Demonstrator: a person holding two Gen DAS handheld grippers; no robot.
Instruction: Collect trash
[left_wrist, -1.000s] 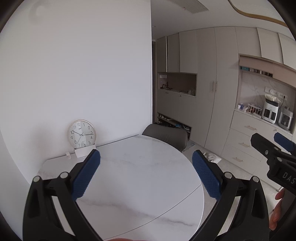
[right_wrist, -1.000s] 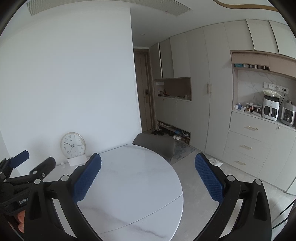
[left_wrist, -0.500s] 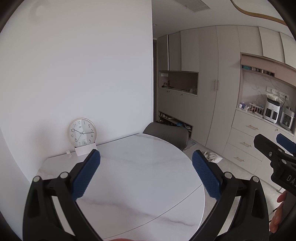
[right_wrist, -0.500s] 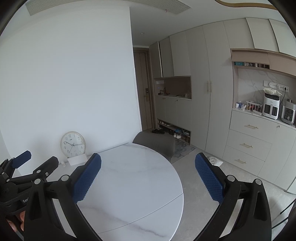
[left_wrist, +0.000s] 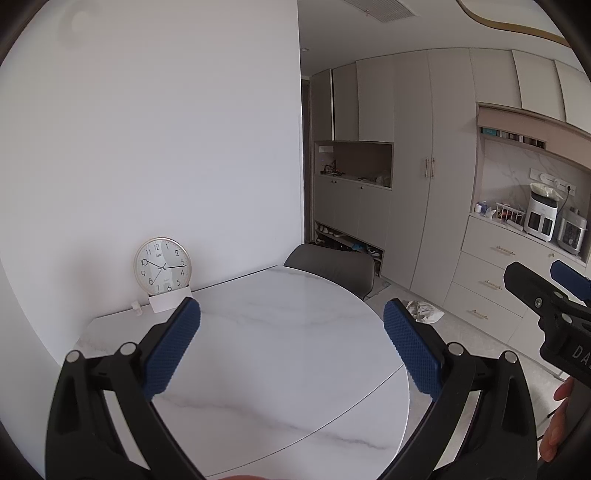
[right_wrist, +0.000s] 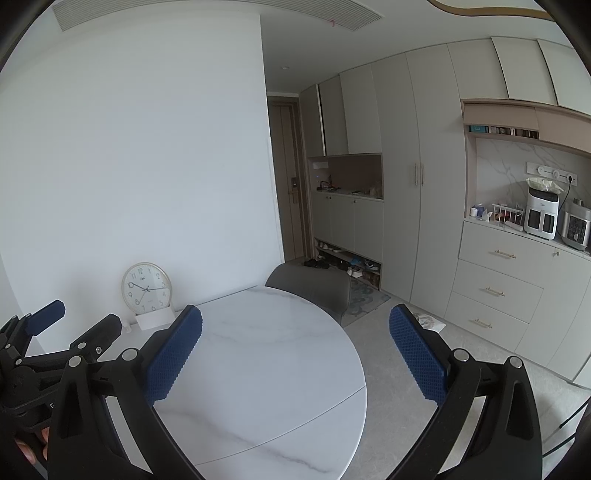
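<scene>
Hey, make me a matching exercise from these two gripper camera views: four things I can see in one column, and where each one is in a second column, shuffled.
Things:
1. wall clock
2. crumpled white trash
3. grey chair
4. white appliance

Places:
A. on the floor in front of the drawers
B. on the counter at the right, under the wall socket
C. standing at the back of the marble table, leaning on the wall
D. pushed in at the far side of the table

Pairs: 1-C, 2-A, 3-D, 4-B
</scene>
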